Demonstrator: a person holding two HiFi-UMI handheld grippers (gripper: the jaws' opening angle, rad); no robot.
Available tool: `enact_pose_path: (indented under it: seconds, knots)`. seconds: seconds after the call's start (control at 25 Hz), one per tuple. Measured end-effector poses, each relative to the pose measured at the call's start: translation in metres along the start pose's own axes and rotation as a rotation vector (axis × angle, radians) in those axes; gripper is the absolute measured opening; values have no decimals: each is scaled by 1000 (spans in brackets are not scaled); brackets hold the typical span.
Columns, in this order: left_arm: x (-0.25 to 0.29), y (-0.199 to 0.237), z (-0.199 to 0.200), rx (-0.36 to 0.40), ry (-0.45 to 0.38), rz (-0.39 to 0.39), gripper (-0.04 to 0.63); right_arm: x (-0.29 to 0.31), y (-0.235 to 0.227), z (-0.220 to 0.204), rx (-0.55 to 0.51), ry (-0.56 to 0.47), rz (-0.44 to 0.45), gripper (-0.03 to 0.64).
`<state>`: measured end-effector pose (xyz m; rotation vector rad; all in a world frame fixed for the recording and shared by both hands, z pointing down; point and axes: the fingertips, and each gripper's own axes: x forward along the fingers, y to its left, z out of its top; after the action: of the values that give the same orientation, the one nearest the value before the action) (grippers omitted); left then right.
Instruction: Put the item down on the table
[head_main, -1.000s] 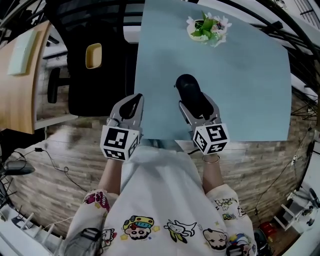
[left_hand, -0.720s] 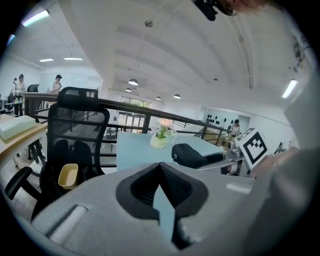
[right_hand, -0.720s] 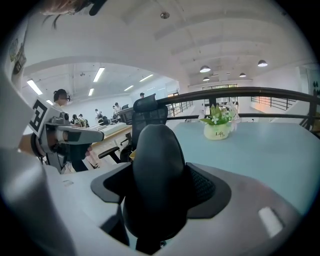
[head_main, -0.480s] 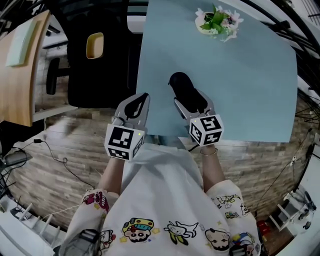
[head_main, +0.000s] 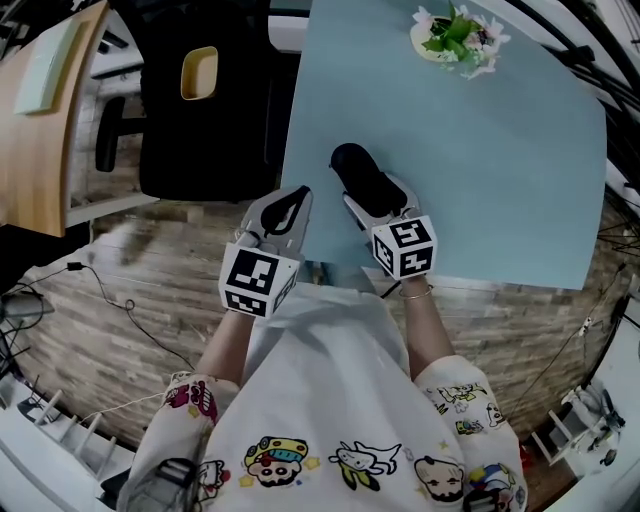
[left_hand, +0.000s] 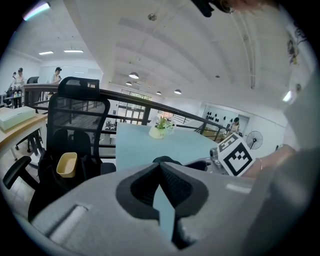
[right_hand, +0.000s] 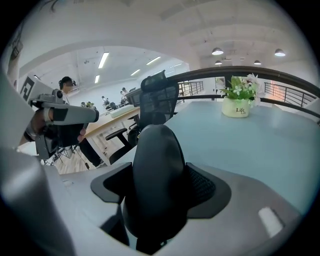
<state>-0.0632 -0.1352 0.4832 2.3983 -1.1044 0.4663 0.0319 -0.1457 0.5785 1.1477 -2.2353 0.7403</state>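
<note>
Right gripper: the jaws stand wide and clamp a black rounded item from both sides. In the right gripper view the ribbed pads press against the item's flanks, and its smooth domed end sticks out past the fingertips.

Location of item: over the pale blue table, near the edge closest to the person and toward the table's left corner. No view settles whether the item's underside touches the surface.

Left gripper: the jaws are closed with the tips meeting. Only a thin sliver of table colour shows between the pads, and nothing is held. It sits at the table's near left corner, just beside the right gripper and apart from it.

Surroundings: a white pot of flowers stands at the far side of the table, well apart from the item. A black office chair stands to the left of the table with a yellow cup on it. A wooden desk lies further left.
</note>
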Motion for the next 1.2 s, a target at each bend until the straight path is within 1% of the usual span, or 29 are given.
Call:
enact_pose_path:
  seconds: [0.52, 0.88, 1.04, 1.2]
  knots:
    - [7, -3, -19, -11, 32, -22, -2, 17, 1, -21, -20, 63, 13, 347]
    - [10, -7, -22, -10, 35, -35, -2, 21, 2, -22, -13, 67, 28, 350]
    - [10, -6, -23, -9, 37, -35, -2, 21, 3, -23, 8, 61, 43, 352]
    - [10, -5, -24, -7, 40, -33, -2, 26, 8, -30, 8, 94, 60, 357]
